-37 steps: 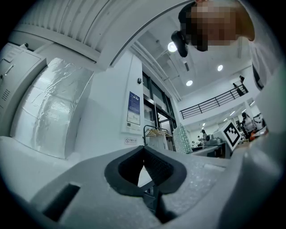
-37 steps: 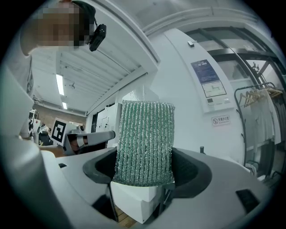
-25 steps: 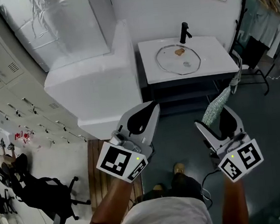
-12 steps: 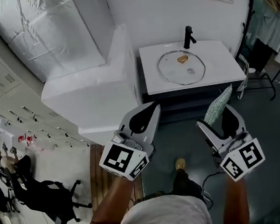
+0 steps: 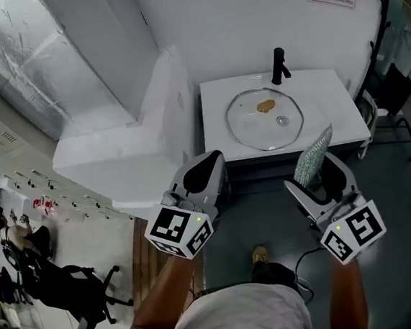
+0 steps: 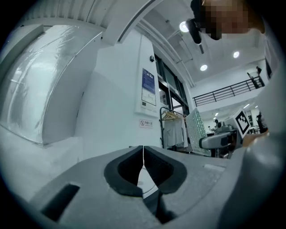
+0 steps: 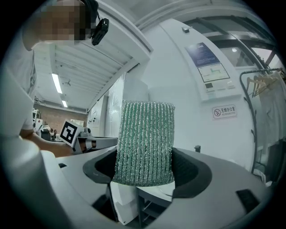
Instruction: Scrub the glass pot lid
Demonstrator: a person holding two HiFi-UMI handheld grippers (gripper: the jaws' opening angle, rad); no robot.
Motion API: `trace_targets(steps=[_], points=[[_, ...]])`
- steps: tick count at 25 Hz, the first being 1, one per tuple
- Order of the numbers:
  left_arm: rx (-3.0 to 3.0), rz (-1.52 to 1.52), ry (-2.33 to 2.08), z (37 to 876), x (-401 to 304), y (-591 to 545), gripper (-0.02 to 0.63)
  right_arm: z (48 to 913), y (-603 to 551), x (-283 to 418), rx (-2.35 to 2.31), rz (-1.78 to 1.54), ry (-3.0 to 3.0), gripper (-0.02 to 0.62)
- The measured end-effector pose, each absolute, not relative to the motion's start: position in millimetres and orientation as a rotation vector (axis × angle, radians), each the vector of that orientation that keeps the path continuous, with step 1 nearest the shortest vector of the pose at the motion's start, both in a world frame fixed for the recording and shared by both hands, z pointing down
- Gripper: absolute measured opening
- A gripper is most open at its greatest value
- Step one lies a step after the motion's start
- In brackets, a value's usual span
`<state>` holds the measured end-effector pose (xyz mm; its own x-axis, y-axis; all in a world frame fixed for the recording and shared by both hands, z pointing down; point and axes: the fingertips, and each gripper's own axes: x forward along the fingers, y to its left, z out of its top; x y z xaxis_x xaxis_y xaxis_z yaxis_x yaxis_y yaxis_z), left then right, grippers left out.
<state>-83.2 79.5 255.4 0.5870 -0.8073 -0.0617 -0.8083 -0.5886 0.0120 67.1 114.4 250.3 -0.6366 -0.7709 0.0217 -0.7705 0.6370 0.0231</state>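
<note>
Big white plastic-wrapped unit [image 5: 125,153] fills my left side. White sink counter [image 5: 214,101] stands against wall, just right of it. Glass pot lid [image 5: 265,125] lies flat on counter. My left gripper [image 5: 207,168] clenched tight, nothing between jaws, well short of counter. My right gripper [image 5: 318,174] grasps green scrub pad [image 5: 313,155]; pad stands upright from jaws, apart from lid. Black faucet [image 5: 278,65] behind lid. Brown smear [image 5: 266,106] on lid's far part.

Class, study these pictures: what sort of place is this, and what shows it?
Probably a workshop or lab hall, not a home kitchen: a lone white washstand with a black tap, plastic-wrapped white equipment beside it, and a bank of lockers.
</note>
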Motion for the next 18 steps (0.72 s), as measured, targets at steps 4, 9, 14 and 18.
trace_targets(steps=[4, 9, 14, 18], points=[[-2.801, 0.047, 1.517, 269.5, -72.7, 36.2, 0.018, 251.3, 77.9, 86.9, 1.28, -0.008, -2.838, 0.348], [-2.835, -0.004, 1.639, 292.7, -63.2, -13.0, 0.018, 256.4, 38.6, 104.9, 1.218, 0.0, -2.85, 0.348], [-2.86, -0.067, 1.737, 316.0, -58.1, -46.9, 0.03, 263.1, 7.7, 116.6, 1.172, 0.019, -2.844, 0.348], [-2.899, -0.149, 1.801, 341.0, -56.2, -68.6, 0.103, 270.8, -10.7, 119.6, 1.145, 0.035, -2.831, 0.348]])
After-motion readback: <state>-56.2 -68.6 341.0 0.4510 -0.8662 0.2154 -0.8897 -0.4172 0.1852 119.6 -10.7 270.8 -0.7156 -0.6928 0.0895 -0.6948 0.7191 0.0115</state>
